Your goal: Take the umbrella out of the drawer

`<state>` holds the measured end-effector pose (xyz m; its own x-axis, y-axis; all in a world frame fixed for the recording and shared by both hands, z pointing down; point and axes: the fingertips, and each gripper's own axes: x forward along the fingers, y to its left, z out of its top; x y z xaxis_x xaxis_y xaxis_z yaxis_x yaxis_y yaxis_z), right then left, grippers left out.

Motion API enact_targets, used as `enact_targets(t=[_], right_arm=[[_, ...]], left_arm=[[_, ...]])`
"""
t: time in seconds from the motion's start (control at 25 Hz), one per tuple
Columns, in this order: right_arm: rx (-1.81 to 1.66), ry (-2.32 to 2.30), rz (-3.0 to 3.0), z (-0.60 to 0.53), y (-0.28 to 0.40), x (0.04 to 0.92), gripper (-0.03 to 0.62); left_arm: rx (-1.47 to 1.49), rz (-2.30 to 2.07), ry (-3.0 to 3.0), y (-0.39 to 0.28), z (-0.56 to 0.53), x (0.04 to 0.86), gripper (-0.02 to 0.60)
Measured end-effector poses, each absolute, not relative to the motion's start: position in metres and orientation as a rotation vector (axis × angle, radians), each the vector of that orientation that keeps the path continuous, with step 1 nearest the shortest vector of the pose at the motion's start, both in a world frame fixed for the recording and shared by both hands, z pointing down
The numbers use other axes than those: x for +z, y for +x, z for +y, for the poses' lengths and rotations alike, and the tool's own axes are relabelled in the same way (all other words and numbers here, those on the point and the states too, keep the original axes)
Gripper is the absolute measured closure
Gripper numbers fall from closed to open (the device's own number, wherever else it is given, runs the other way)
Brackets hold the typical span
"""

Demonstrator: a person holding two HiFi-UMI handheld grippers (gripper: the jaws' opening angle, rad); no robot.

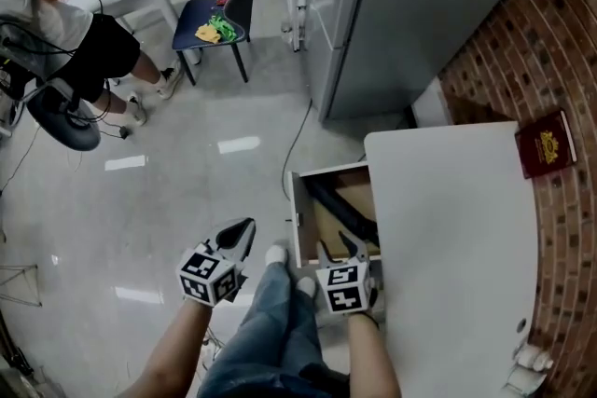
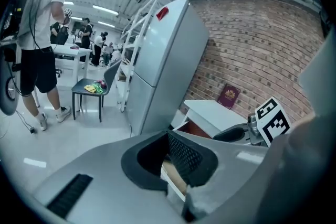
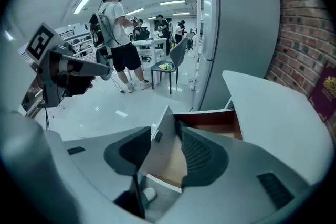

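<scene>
black umbrella [image 1: 343, 208] in pulled-out drawer [image 1: 298, 219], just ahead of right gripper [image 1: 338, 247], its jaws spread and empty, left gripper [image 1: 242, 231] beside drawer front, jaws parted, empty

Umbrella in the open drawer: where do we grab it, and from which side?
Grip the umbrella on the stretch of its black body that shows in the drawer, coming from above with the jaws across its length. It lies flat and slanted, and its far end seems to run under the tabletop, so an end grip or a side approach looks blocked.
</scene>
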<state>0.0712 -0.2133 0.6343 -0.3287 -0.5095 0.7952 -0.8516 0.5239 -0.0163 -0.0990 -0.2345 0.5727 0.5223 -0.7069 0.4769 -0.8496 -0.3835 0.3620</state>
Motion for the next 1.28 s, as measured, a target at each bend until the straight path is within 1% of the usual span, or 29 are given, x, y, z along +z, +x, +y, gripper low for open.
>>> enact_targets(t=[0.04,0.4,0.64,0.84,1.08,1.28], right_arm=[[0.578,1.103,-1.979,-0.217,0.071,0.643,0.419],[0.486,0.984,-1.805,-0.255,0.071,0.719,0.418],[0.481,0.982,-1.686,-0.269,0.090,0.762,0.407],[0.435,0.949,-1.585,-0.277,0.105,0.800,0.382],[0.367,0.883,-1.477,-0.289,0.122,0.834,0.368],[0.380,0.838,-1.417,-0.290,0.131,0.859,0.359]], left_arm=[[0.337,-1.251,2.189,-0.101,-0.237,0.578,0.583],[0.390,-1.163,2.149,-0.113,-0.260,0.622,0.583],[0.457,-1.125,2.147,-0.115,-0.271,0.655,0.583],[0.445,-1.090,2.100,-0.112,-0.278,0.681,0.583],[0.458,-1.043,2.085,-0.104,-0.292,0.715,0.583],[0.486,-1.005,2.059,-0.099,-0.299,0.744,0.583]])
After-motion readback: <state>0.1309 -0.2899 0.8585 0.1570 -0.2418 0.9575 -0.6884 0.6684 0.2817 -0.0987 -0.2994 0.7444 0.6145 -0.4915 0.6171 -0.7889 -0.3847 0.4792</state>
